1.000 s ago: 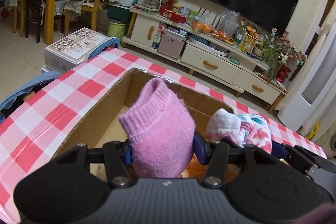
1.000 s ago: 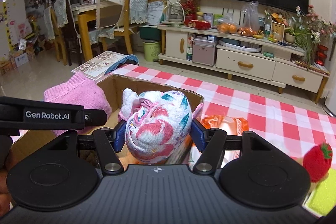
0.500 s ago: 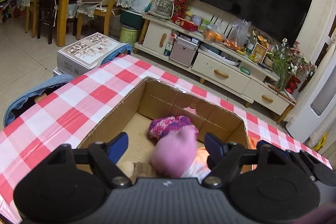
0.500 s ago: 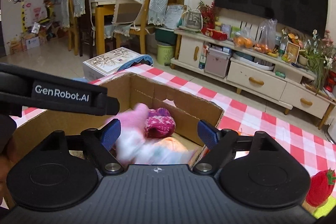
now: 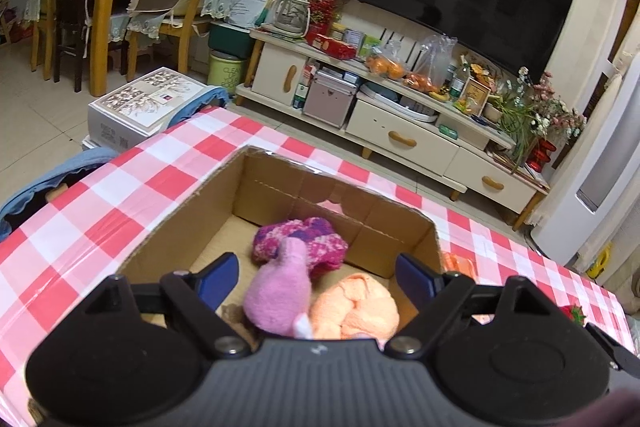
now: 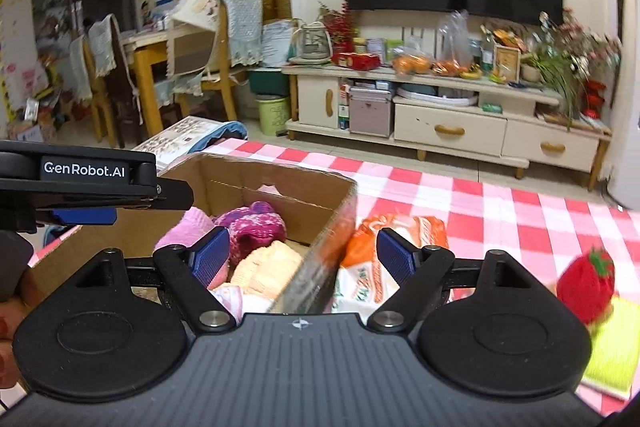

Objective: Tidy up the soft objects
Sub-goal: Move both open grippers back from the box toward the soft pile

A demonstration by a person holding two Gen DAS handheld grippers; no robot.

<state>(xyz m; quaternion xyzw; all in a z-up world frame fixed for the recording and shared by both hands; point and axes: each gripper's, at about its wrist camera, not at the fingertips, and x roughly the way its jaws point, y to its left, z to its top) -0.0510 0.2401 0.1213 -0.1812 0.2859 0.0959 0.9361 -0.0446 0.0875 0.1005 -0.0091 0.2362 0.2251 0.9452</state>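
Note:
A cardboard box stands on the red checked table. Inside lie a pink sock, a magenta knitted bundle and an orange soft bundle. My left gripper is open and empty above the box. My right gripper is open and empty over the box's right wall. The same pink sock, magenta bundle and orange bundle show in the right wrist view, with a floral cloth's edge below them.
An orange and white packet lies on the table just right of the box. A red knitted strawberry sits on a yellow-green pad at the right. The left gripper's body crosses the right wrist view at the left.
Both grippers opened and dropped their loads into the box: the left let go of the pink sock, the right the floral cloth. The right gripper has shifted right, over the box wall.

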